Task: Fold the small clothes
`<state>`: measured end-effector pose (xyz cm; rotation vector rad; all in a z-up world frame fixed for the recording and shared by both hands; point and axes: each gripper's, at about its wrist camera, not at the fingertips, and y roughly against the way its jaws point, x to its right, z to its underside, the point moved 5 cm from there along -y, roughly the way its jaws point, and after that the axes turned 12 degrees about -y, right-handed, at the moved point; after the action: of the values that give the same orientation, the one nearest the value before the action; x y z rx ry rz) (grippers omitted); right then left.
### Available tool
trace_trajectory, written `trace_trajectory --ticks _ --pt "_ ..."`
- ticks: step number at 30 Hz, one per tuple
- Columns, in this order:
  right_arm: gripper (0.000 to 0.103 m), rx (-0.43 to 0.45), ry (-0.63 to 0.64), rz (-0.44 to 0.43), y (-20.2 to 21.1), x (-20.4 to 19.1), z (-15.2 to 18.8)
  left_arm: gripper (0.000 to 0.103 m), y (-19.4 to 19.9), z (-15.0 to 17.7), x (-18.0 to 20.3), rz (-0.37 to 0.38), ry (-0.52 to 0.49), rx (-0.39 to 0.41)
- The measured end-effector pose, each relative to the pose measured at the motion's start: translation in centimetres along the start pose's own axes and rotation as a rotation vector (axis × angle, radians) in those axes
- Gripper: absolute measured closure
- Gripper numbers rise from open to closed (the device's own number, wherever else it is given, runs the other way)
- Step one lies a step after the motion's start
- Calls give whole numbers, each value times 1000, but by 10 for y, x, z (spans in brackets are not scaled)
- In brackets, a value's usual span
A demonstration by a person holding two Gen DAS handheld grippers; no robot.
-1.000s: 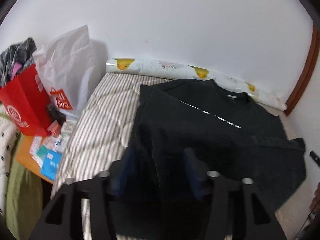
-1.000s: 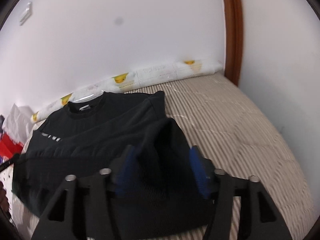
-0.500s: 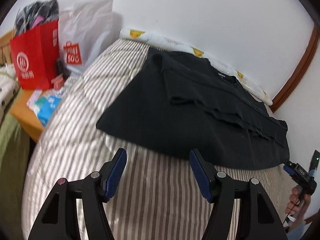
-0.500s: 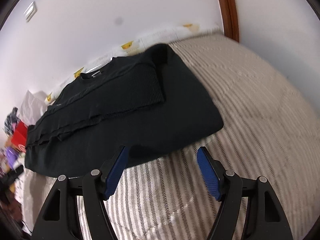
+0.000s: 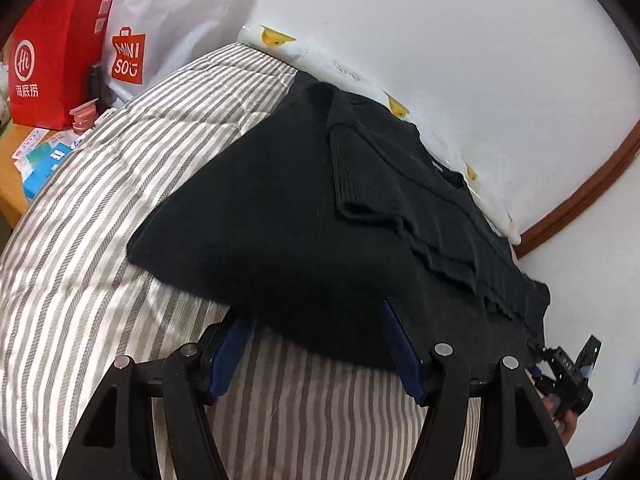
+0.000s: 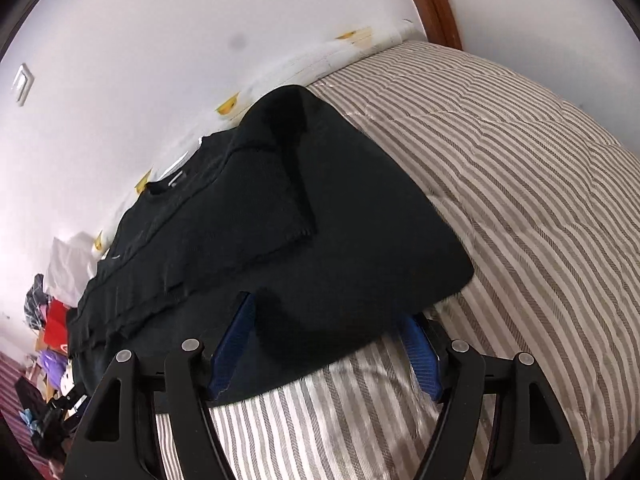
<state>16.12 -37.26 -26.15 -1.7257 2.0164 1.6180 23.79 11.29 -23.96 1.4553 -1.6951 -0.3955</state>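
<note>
A black knit sweater (image 5: 304, 216) lies flat on the striped bed, its hem folded up across the chest and its near folded edge facing me. It also shows in the right wrist view (image 6: 320, 216). My left gripper (image 5: 316, 328) is open, its blue pads (image 5: 228, 348) at the near edge with the tips hidden under the cloth. My right gripper (image 6: 328, 332) is open too, pads (image 6: 420, 352) at the near edge by the sweater's right corner. The other gripper shows at the far right of the left wrist view (image 5: 568, 368).
The grey and white striped bedcover (image 5: 100, 208) spreads left of the sweater and to its right (image 6: 520, 184). A duck-print roll (image 5: 280, 40) lies along the white wall. A red bag (image 5: 44, 68), a white Miniso bag (image 5: 160, 20) and clutter stand beside the bed.
One second ago both grippers held the sweater's hem up over the chest. They let it go, drew back, and now have moved forward to the near folded edge, open.
</note>
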Motion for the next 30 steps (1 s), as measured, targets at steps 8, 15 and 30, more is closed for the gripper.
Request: trace_trajectory --ticks 8,15,30 --pt "78 9 29 -45 -3 -3 -7 92 -4 -4 -4 -86 13 -4" --pt "91 -3 35 -77 23 4 0 96 32 8 6 -94 -63 39" --pt "92 14 119 -25 94 48 49 96 78 81 30 -94 -151 11"
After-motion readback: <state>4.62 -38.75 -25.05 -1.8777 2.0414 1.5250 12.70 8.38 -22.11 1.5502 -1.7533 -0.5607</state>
